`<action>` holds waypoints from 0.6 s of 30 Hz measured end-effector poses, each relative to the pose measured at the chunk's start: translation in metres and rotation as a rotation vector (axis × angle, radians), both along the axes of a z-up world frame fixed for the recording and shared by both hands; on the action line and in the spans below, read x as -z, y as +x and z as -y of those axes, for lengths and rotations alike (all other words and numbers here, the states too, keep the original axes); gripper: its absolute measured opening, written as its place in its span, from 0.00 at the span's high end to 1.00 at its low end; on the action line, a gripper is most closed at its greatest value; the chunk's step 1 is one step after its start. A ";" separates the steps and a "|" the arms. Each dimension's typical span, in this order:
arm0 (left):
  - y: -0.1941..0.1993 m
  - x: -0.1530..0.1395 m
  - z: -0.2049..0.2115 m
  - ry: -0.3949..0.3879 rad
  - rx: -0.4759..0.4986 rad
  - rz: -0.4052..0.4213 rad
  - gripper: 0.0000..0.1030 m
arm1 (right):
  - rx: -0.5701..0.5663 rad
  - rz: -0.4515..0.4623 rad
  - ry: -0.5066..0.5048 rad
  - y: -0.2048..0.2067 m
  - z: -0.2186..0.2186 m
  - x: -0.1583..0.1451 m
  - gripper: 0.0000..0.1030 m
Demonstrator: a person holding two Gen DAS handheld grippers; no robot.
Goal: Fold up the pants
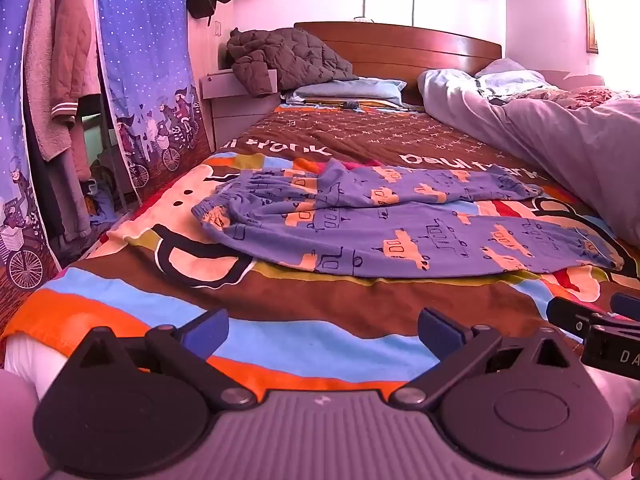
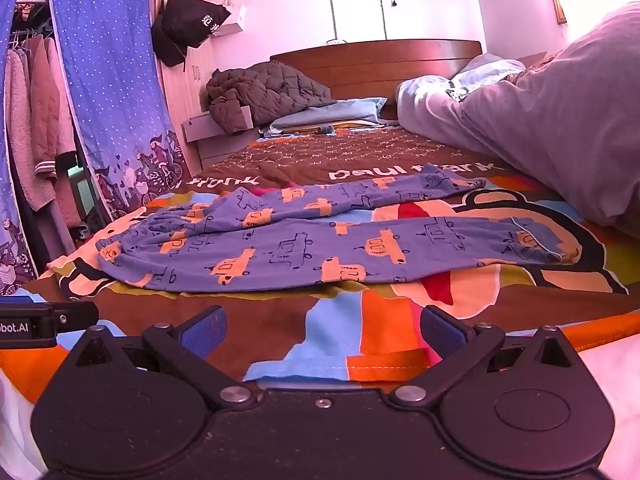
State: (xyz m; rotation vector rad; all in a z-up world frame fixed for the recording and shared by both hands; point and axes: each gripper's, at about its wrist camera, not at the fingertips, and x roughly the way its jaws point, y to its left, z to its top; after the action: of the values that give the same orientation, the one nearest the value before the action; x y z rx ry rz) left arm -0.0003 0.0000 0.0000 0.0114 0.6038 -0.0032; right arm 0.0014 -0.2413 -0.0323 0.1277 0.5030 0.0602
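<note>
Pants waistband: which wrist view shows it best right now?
The left wrist view: the gathered waistband of the blue car-print pants sits nearer centre and larger. The right wrist view shows the waistband further left, at a flatter angle.

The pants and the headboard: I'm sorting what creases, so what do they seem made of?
The pants look like thin, soft matte knit, perhaps cotton: they drape limp and wrinkle, with a gathered waistband. The headboard looks like varnished reddish-brown wood: smooth, rigid, slightly glossy.
</note>
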 end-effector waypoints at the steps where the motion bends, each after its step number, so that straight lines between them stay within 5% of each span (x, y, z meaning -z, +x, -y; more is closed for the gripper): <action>1: 0.000 0.000 0.000 0.000 -0.001 -0.001 0.00 | 0.000 0.000 0.000 0.000 0.000 0.000 0.01; 18: 0.000 0.000 0.000 -0.004 -0.004 -0.004 0.00 | 0.000 -0.012 0.002 0.001 0.000 0.000 0.01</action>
State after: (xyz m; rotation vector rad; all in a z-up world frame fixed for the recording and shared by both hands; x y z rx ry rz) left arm 0.0000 0.0001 -0.0005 0.0069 0.6080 -0.0008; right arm 0.0021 -0.2418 -0.0327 0.1297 0.5146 0.0600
